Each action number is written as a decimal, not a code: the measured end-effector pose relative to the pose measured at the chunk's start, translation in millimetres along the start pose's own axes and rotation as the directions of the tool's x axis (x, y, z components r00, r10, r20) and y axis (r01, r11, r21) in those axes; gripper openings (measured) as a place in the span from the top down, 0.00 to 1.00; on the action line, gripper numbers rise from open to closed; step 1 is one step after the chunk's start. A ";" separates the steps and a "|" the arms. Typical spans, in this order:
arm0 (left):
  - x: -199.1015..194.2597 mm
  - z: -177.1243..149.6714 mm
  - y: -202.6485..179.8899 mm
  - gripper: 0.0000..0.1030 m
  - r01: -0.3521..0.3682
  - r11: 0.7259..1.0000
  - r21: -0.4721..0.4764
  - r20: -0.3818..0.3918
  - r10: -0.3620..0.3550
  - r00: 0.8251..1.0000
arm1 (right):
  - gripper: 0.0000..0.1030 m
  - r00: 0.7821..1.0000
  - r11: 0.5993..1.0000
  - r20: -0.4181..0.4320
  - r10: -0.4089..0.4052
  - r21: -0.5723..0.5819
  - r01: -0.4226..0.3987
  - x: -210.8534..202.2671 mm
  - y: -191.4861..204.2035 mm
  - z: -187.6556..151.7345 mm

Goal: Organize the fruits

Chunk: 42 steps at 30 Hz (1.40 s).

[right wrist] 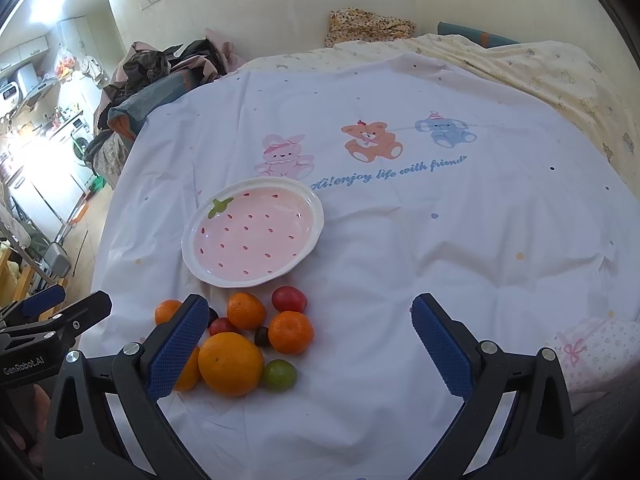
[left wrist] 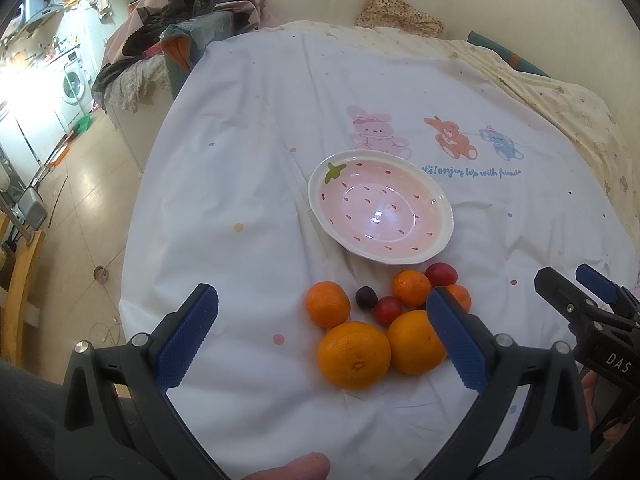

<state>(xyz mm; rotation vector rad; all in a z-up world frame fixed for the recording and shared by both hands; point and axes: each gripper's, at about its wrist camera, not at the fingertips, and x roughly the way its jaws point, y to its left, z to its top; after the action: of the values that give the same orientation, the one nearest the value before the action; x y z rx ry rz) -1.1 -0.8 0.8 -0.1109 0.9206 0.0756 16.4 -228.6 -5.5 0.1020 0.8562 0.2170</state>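
Blue-padded left hand-held gripper [left wrist: 322, 332] and right hand-held gripper [right wrist: 310, 342], both spread wide, empty, above the fruit pile [right wrist: 240, 340].

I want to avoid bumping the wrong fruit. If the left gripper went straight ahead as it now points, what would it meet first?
Probably the big orange nearest the open left gripper, lying between its fingers; the strawberry plate lies beyond the fruit pile. Depth is uncertain.

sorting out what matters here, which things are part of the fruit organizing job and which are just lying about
Job: strawberry plate, oranges, small red and dark fruits, green fruit.

Lying about: clothes pile, floral cloth, washing machine.
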 end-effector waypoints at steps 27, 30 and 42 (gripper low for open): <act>-1.7 0.3 -0.9 0.00 0.003 1.000 -0.001 0.008 -0.003 1.000 | 0.00 1.000 1.000 -0.001 -0.002 0.011 0.002 -0.4 -2.3 2.3; -1.3 0.3 0.0 0.00 0.007 1.000 -0.005 0.004 -0.007 1.000 | 0.00 1.000 1.000 0.000 -0.002 0.011 0.002 -0.3 -2.3 2.6; -1.1 0.1 0.8 0.00 0.004 1.000 -0.013 0.000 -0.004 1.000 | 0.00 1.000 1.000 -0.008 0.001 0.017 -0.001 0.7 -4.1 3.2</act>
<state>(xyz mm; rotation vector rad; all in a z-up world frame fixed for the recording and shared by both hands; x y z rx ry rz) -1.8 -0.1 1.7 -0.1245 0.9200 0.0781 19.8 -232.4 -4.7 0.1177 0.8659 0.2115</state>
